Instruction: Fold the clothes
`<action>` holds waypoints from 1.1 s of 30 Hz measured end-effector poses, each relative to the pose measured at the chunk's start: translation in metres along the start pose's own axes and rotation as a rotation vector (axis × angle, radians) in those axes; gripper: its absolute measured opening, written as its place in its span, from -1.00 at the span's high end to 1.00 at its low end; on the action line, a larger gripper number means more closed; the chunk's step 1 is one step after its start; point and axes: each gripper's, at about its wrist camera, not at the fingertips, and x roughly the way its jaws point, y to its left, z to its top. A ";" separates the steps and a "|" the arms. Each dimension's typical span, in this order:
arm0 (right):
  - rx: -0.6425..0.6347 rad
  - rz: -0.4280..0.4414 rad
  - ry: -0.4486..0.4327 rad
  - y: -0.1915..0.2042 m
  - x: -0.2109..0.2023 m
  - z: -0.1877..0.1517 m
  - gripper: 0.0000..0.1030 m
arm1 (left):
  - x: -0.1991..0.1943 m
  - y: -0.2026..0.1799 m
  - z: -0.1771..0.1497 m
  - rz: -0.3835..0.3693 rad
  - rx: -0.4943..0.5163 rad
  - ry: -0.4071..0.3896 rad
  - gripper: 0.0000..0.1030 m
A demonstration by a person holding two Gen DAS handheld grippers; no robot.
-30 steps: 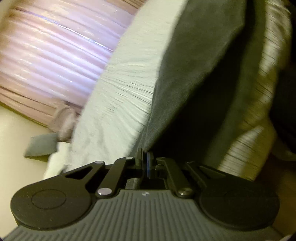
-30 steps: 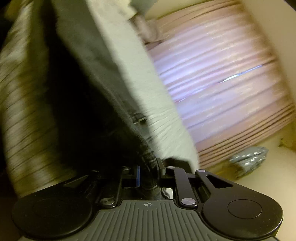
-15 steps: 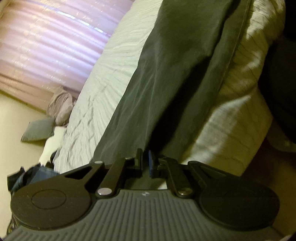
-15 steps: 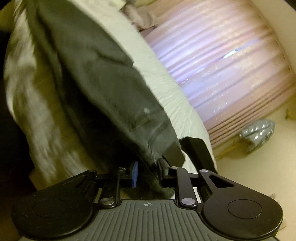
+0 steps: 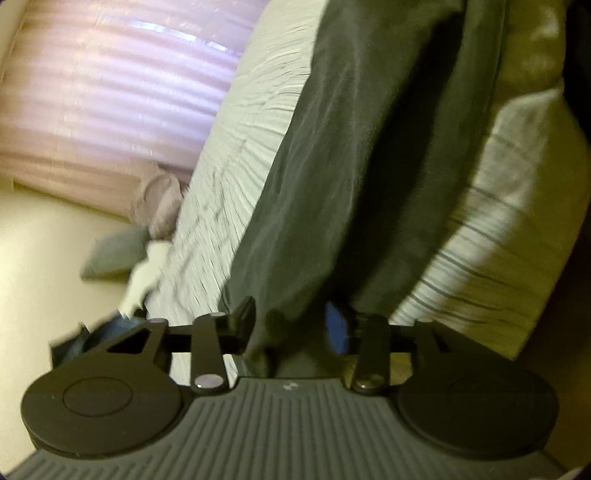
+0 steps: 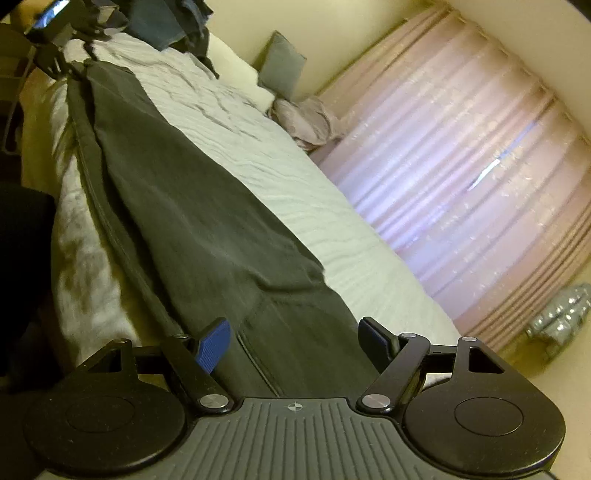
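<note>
Both the left gripper (image 5: 291, 325) and right gripper (image 6: 299, 339) have just been opening, releasing the dark trousers (image 6: 207, 236) that lie between their spread jaws; withdraw straight back so the laid fold stays flat.

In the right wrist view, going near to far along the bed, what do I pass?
Right gripper, jaws open and just widened, nothing pinched → dark trousers laid along the bedspread → left gripper at the trousers' far end → pile of dark clothes.
</note>
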 end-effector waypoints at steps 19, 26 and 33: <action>0.018 0.042 0.021 0.016 0.020 -0.006 -0.48 | -0.024 -0.033 -0.018 0.074 0.046 0.059 0.46; 0.087 0.074 0.025 0.027 0.022 -0.003 -0.48 | -0.060 -0.039 0.030 0.083 0.048 -0.122 0.18; -0.061 0.150 -0.036 0.058 0.041 0.026 -0.47 | -0.047 -0.058 0.068 0.132 0.113 -0.207 0.26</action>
